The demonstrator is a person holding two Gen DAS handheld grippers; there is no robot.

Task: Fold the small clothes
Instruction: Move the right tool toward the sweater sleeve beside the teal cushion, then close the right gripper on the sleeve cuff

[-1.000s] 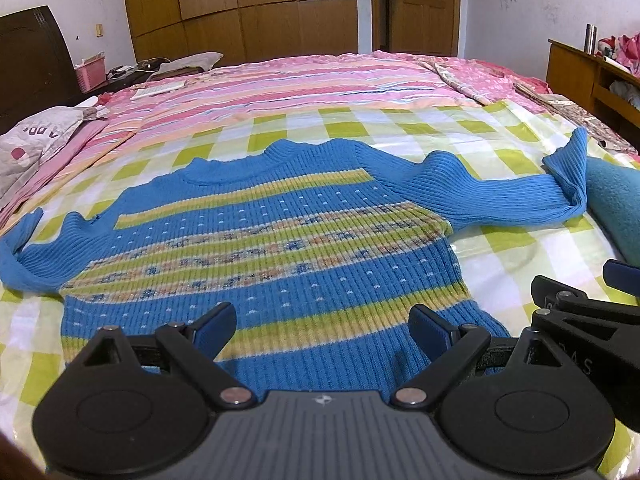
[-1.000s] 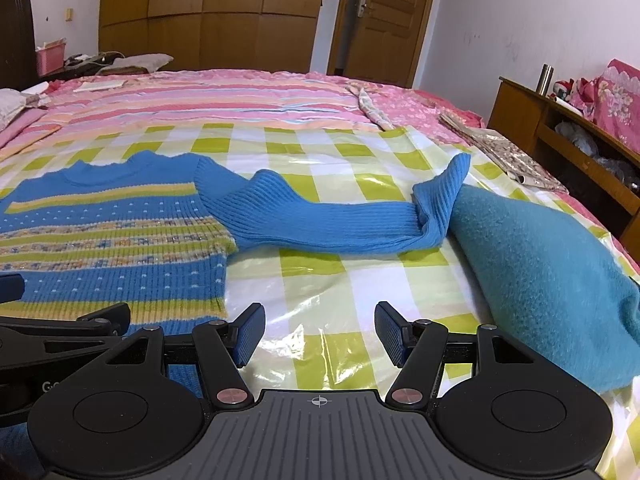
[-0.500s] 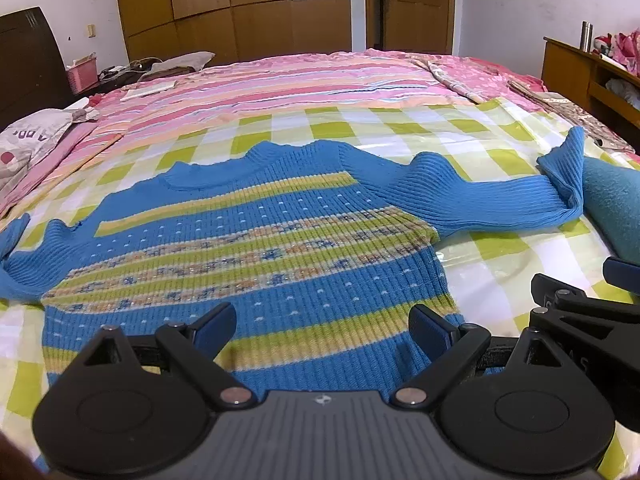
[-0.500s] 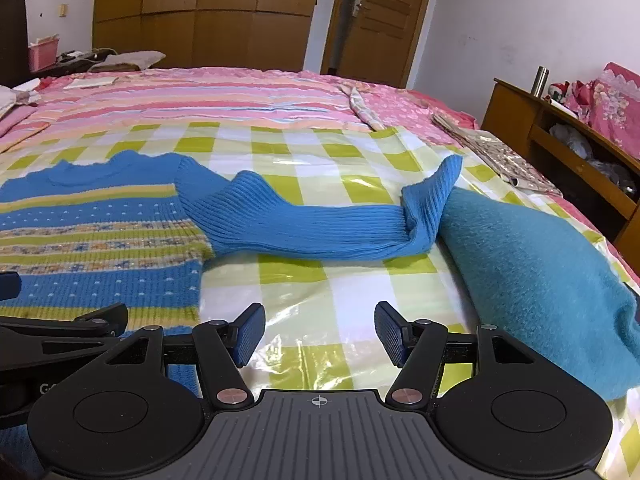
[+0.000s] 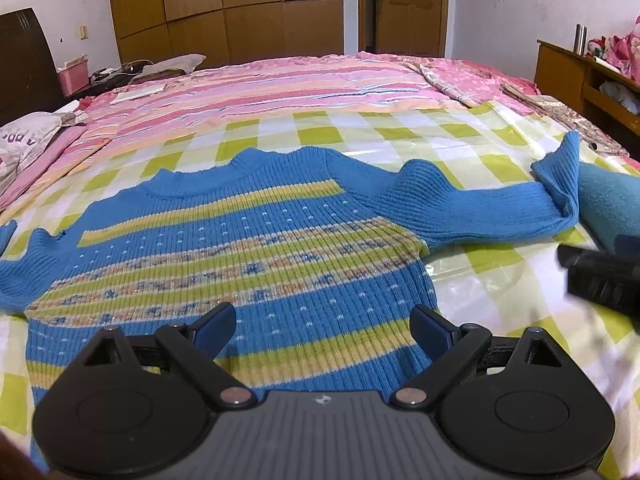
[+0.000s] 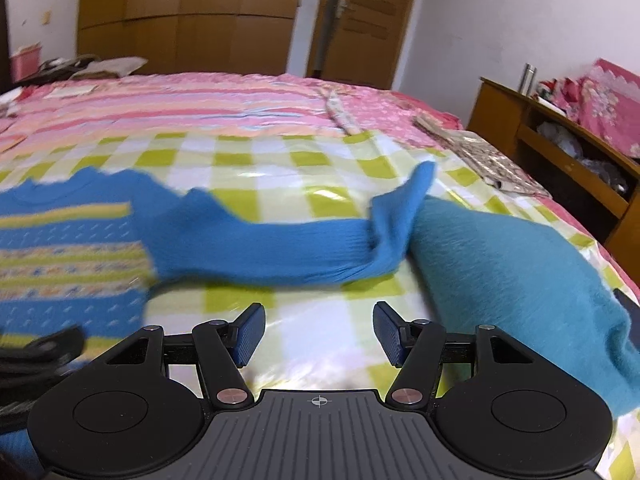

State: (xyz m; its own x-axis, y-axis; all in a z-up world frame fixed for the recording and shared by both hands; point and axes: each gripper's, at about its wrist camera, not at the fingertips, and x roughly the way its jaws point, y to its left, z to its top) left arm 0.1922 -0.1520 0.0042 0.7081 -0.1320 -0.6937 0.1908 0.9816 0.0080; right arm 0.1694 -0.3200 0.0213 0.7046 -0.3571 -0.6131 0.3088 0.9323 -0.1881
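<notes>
Both claws gape empty: right gripper [image 6: 318, 330] has swung toward the sweater [image 5: 240, 264] sleeve [image 6: 280, 248] ahead; left gripper [image 5: 322, 330] hovers over the hem, so folding looks imminent.

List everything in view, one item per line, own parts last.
Sweater: one, blue with yellow-green stripes, flat on the checked sheet.
Checked sheet: one, green and white, over the bed's near half.
Bedspread: one, pink striped, behind the sheet.
Teal garment: one, right of the sweater's sleeve.
Basket: one, pink, far left.
Wardrobe: one, brown, back wall.
Door: one, brown, beside the wardrobe.
Left tongs: black, blue pads, open over the hem.
Right tongs: black, blue pads, open over the sheet.
</notes>
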